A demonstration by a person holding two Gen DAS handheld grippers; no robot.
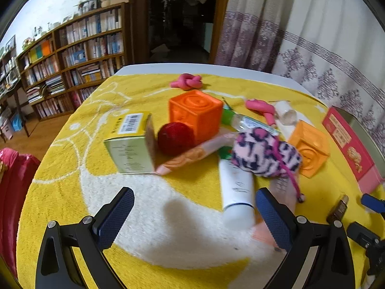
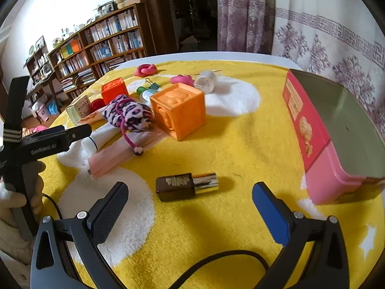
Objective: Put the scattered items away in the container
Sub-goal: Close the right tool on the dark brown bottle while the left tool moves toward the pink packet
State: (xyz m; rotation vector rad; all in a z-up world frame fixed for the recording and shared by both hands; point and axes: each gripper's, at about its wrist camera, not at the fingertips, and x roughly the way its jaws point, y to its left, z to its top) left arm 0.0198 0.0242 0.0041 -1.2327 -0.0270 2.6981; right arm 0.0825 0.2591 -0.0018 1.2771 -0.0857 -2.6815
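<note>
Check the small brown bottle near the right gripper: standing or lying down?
Lying down. The brown bottle rests on its side on the yellow towel, gold cap pointing toward the pink container.

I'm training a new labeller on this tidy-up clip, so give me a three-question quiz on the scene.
1. True or false: the right tongs grip the brown bottle.
2. What lies on the white tube? A) red ball B) leopard-print pouch C) binder clip
3. Fill in: the pink box holds ____ items.

Key: 1. False, they stand open short of it. 2. B. 3. No visible items.
</note>
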